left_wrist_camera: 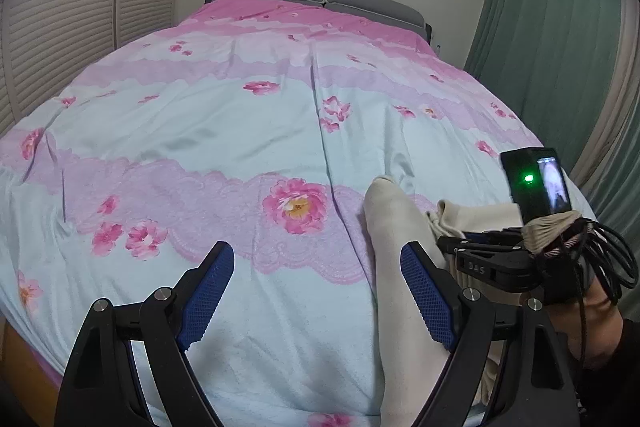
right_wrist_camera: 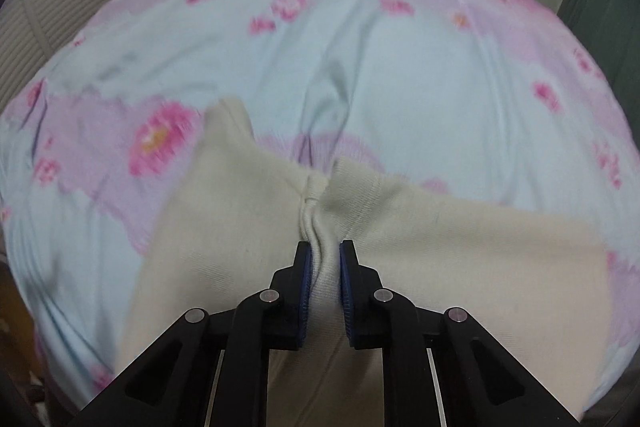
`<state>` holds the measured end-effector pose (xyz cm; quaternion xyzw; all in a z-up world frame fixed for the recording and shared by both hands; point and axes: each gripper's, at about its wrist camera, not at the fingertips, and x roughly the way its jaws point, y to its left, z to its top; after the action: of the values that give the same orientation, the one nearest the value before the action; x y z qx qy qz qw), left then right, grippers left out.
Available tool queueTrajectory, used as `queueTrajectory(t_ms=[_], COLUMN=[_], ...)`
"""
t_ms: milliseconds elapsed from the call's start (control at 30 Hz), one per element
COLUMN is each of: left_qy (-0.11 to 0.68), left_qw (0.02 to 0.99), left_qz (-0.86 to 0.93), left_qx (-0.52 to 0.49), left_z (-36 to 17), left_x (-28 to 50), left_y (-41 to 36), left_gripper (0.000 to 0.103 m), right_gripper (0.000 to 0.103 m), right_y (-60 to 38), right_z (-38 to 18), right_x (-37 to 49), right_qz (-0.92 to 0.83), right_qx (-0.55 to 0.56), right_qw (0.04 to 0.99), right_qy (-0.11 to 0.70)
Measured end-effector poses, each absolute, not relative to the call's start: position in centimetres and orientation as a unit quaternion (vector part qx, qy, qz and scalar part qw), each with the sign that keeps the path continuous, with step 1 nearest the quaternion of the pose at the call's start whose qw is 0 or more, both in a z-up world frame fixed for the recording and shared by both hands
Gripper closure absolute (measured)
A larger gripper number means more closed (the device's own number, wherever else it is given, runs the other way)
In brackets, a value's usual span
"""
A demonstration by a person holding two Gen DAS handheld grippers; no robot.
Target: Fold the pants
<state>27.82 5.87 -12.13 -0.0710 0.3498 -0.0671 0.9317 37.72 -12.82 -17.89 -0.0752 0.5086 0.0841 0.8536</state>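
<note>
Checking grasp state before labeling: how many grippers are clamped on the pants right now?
1. The right gripper pinches a raised ridge of the cream pants. The left gripper stands open above the floral bedspread, one pant leg beside its right finger, nothing gripped.

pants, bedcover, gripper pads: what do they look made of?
Pants: cream knit, likely cotton jersey; fine ribbing shows, matte, bunches softly where the right hand-held gripper pinches it.
Bedcover: thin woven floral sheet, slight sheen on creases; possibly cotton or polyester.
Pads: blue, cross-hatched texture, looks like rubber or printed plastic.
</note>
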Motion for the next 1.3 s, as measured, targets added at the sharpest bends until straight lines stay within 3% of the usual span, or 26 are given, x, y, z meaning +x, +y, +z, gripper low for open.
queueTrajectory(t_ms=[67, 100, 167, 333, 400, 500, 800, 1067, 1300], left_qy=[0.352, 0.353, 0.353, 0.346, 0.343, 0.341, 0.353, 0.35, 0.351], left_qw=[0.931, 0.931, 0.93, 0.933, 0.934, 0.934, 0.927, 0.927, 0.926], left_qz=[-0.066, -0.066, -0.067, -0.077, -0.083, -0.096, -0.128, -0.131, -0.129], left_qx=[-0.071, -0.072, -0.071, -0.061, -0.059, -0.054, -0.02, -0.003, -0.052], left_z=[-12.2, -12.2, -12.0, -11.2, -11.0, -11.0, -11.9, -13.3, -15.2], left_x=[27.7, 27.7, 27.6, 26.5, 26.0, 25.3, 24.0, 22.9, 22.8], left_y=[5.9, 5.8, 5.5, 4.0, 3.1, 1.4, -3.5, -4.8, -3.8], left_gripper=[0.018, 0.018, 0.018, 0.018, 0.018, 0.018, 0.018, 0.018, 0.017], right_gripper=[0.077, 0.065, 0.053, 0.051, 0.037, 0.026, 0.026, 0.025, 0.022], right_y=[-12.8, -12.9, -13.3, -15.9, -17.4, -20.6, -27.4, -26.9, -31.0], right_z=[-17.2, -16.9, -16.0, -12.6, -11.2, -9.5, -13.7, -17.3, -15.3], right_x=[37.2, 37.1, 36.5, 33.4, 31.3, 27.6, 21.9, 19.5, 17.8], right_qz=[0.089, 0.092, 0.095, 0.1, 0.091, 0.057, -0.021, -0.021, -0.023], right_qx=[-0.071, -0.066, -0.052, -0.008, 0.008, 0.022, -0.017, -0.069, 0.028], right_qw=[0.861, 0.863, 0.869, 0.893, 0.905, 0.926, 0.906, 0.895, 0.913], right_qy=[0.496, 0.493, 0.484, 0.439, 0.414, 0.373, 0.422, 0.439, 0.406])
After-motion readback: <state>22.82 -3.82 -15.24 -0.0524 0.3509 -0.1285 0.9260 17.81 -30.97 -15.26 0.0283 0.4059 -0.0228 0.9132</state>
